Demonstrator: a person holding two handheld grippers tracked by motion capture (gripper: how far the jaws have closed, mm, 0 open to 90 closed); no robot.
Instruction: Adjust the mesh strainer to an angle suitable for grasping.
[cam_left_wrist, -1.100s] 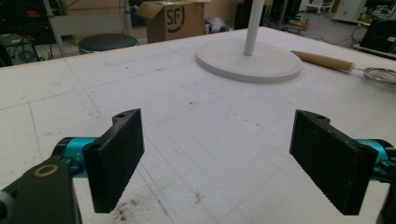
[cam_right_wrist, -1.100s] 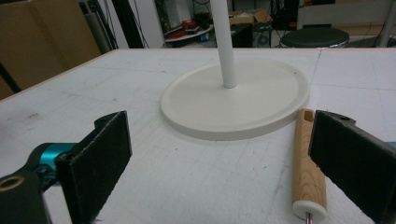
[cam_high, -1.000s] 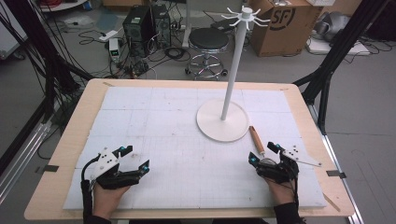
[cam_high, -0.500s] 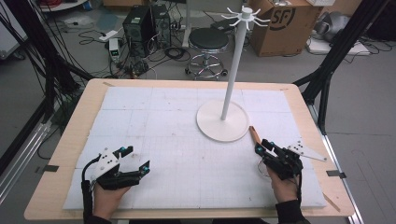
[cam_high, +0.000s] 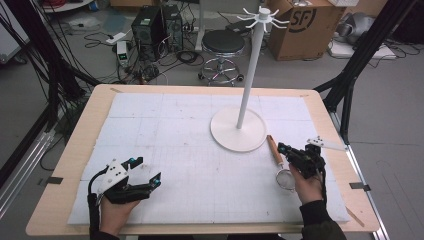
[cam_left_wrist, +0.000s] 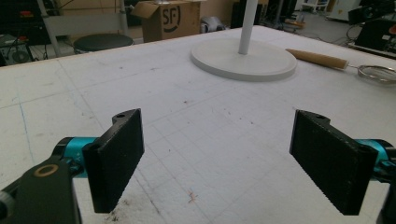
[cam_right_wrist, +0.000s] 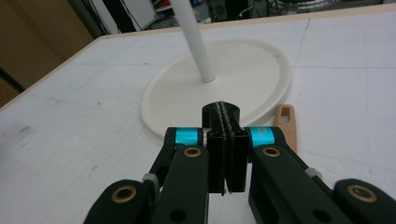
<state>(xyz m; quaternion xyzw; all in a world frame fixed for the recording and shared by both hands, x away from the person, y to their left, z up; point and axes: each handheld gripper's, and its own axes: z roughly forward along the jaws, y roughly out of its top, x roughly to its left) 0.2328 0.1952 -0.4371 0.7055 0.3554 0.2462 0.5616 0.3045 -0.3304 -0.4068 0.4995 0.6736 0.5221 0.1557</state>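
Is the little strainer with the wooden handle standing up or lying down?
Lying down. The strainer rests flat on the white mat, its wooden handle pointing toward the stand's round base.

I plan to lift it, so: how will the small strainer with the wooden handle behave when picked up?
The strainer is probably light: thin mesh bowl, slim wooden handle. The round handle may roll or twist in a grip. The mesh looks easy to dent.

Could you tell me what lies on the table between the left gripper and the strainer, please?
Nothing does: in the high view, the white mat lies bare from the left gripper across to the strainer.
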